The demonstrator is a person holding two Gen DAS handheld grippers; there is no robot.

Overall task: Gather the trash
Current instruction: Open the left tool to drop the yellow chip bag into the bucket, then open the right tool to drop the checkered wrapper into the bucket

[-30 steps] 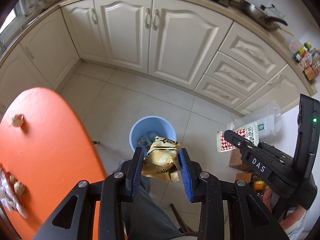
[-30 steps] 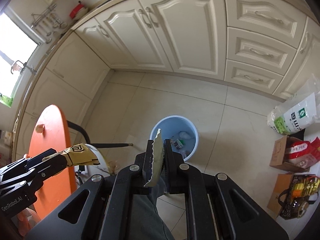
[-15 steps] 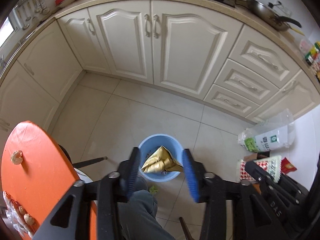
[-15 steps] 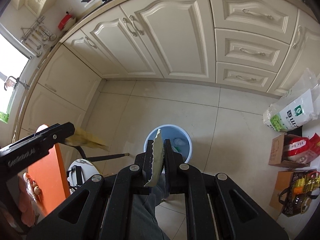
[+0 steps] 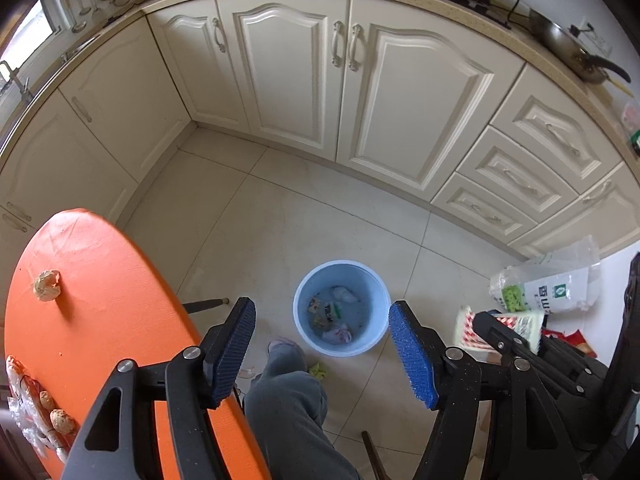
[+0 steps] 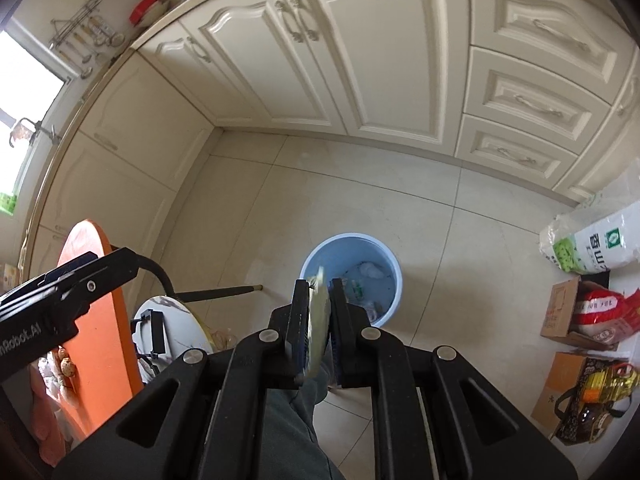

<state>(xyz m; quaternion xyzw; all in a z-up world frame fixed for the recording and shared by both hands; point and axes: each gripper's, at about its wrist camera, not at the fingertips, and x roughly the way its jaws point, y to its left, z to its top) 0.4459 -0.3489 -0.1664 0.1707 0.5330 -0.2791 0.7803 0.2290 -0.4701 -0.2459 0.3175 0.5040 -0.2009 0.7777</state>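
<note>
Bare tiled floor (image 5: 320, 216) lies open between the far cabinets (image 5: 304, 80) and the blue bin (image 5: 342, 306); the orange table (image 5: 100, 312) edges the left. The left gripper (image 5: 322, 344) has just been opening, its jaws apart and empty above the bin. The right gripper (image 6: 318, 326) is clamped on a flat, yellowish wrapper (image 6: 318, 320), edge-on, near the bin's rim.

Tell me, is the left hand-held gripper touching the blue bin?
Apart. The left wrist view shows the open left hand-held gripper hanging empty above the blue bin standing on the floor.
</note>
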